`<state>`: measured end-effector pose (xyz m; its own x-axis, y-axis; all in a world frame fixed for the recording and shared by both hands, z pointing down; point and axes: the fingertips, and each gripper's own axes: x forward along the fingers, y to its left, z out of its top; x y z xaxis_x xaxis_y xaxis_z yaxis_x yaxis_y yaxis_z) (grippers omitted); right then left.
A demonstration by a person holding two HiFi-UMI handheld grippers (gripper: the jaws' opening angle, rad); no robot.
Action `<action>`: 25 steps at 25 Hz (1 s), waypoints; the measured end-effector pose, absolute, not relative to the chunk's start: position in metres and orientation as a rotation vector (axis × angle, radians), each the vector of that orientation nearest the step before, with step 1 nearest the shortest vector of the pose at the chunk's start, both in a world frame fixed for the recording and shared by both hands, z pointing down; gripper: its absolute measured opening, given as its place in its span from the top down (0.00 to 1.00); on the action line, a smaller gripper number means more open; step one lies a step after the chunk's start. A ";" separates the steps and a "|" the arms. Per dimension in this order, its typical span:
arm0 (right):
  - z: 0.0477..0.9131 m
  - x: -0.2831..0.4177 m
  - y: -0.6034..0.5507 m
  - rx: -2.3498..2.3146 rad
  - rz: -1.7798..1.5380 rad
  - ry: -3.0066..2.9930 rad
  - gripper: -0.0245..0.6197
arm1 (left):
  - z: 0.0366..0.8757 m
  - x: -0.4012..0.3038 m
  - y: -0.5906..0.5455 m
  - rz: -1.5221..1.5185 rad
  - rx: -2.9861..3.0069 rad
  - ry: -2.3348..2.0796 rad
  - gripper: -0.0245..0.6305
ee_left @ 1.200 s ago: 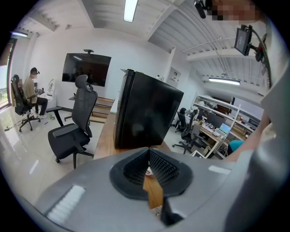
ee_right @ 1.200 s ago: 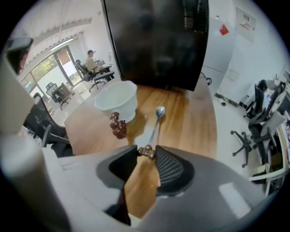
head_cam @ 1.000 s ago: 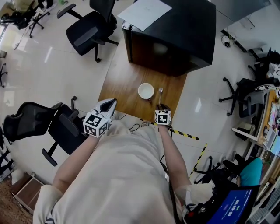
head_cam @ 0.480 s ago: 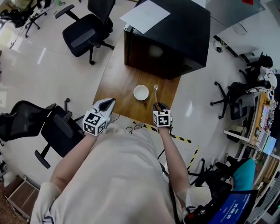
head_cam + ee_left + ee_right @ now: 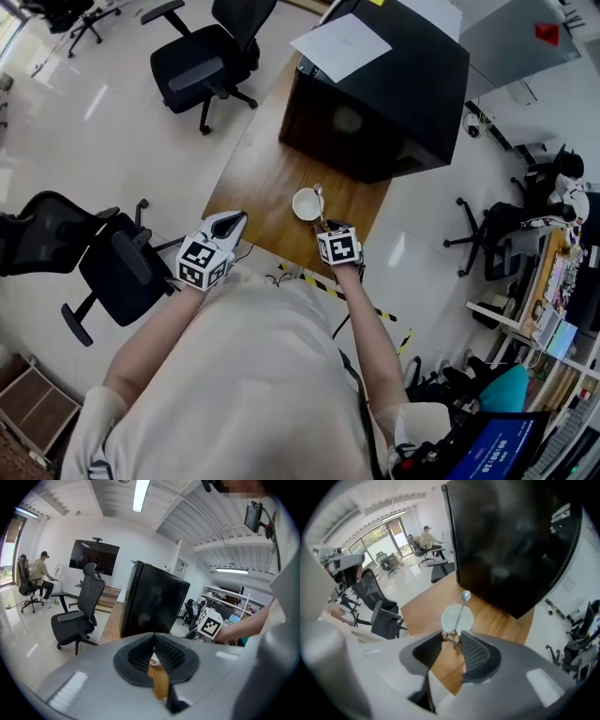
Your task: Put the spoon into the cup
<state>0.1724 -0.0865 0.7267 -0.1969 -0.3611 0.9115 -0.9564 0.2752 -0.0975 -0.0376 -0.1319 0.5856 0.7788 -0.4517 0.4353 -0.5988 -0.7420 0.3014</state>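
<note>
Just right of centre in the head view, the right gripper (image 5: 324, 226) points steeply down at the wooden table (image 5: 251, 183), its jaws drawn nearly together on the spoon (image 5: 319, 200). In the right gripper view the right gripper (image 5: 452, 638) pinches the brown end of the spoon's (image 5: 460, 610) handle between the ribbed pads, and the shaft runs up the frame across the white cup (image 5: 448, 619), the bowl lying past the cup's far rim – whether metal touches the rim I cannot tell. The cup (image 5: 304, 204) stands upright near the table's middle, just below the black cabinet (image 5: 394, 103), which carries a sheet of paper (image 5: 342, 45) on top. The left gripper (image 5: 234, 221) hovers at the table's lower-left edge, well apart from the cup. In its own view the left gripper (image 5: 154, 637) has its pads together with only a thin slit showing wood – nothing is held. Office chairs (image 5: 202, 61) stand at upper left.
</note>
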 end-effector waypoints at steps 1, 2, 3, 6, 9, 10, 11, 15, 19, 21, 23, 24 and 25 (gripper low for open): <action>0.730 0.170 -0.086 1.179 0.922 -1.708 0.77 | 0.585 -0.039 -0.132 0.465 2.540 -0.801 0.96; 0.734 0.167 -0.086 1.144 0.938 -1.694 0.77 | 0.584 -0.041 -0.132 0.462 2.538 -0.809 0.96; 0.738 0.165 -0.086 1.111 0.954 -1.679 0.77 | 0.584 -0.043 -0.133 0.457 2.536 -0.819 0.96; 0.750 0.162 -0.087 1.023 0.994 -1.630 0.77 | 0.583 -0.050 -0.136 0.446 2.527 -0.847 0.96; 0.757 0.159 -0.085 0.952 1.020 -1.583 0.77 | 0.582 -0.057 -0.136 0.436 2.521 -0.868 0.96; 0.761 0.159 -0.084 0.931 1.025 -1.569 0.77 | 0.583 -0.059 -0.136 0.433 2.518 -0.876 0.96; 0.765 0.159 -0.084 0.911 1.028 -1.554 0.77 | 0.583 -0.062 -0.136 0.430 2.515 -0.885 0.96; 0.778 0.161 -0.083 0.852 1.044 -1.504 0.77 | 0.583 -0.070 -0.136 0.422 2.503 -0.917 0.96; 0.790 0.164 -0.084 0.814 1.069 -1.463 0.77 | 0.583 -0.076 -0.136 0.409 2.491 -0.941 0.96; 0.794 0.166 -0.087 0.807 1.072 -1.455 0.77 | 0.583 -0.080 -0.137 0.406 2.487 -0.952 0.96; 0.796 0.169 -0.086 0.797 1.083 -1.433 0.77 | 0.583 -0.084 -0.137 0.404 2.483 -0.962 0.96; 0.797 0.170 -0.086 0.793 1.089 -1.425 0.77 | 0.583 -0.085 -0.138 0.402 2.481 -0.966 0.96; 0.798 0.171 -0.087 0.790 1.094 -1.419 0.77 | 0.583 -0.087 -0.138 0.401 2.478 -0.970 0.96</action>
<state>0.1707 -0.0868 0.7979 -0.1536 0.1142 0.9815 -0.9200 0.3458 -0.1843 -0.0872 -0.1376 0.5828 0.7108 -0.5659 0.4177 -0.6957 -0.6533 0.2987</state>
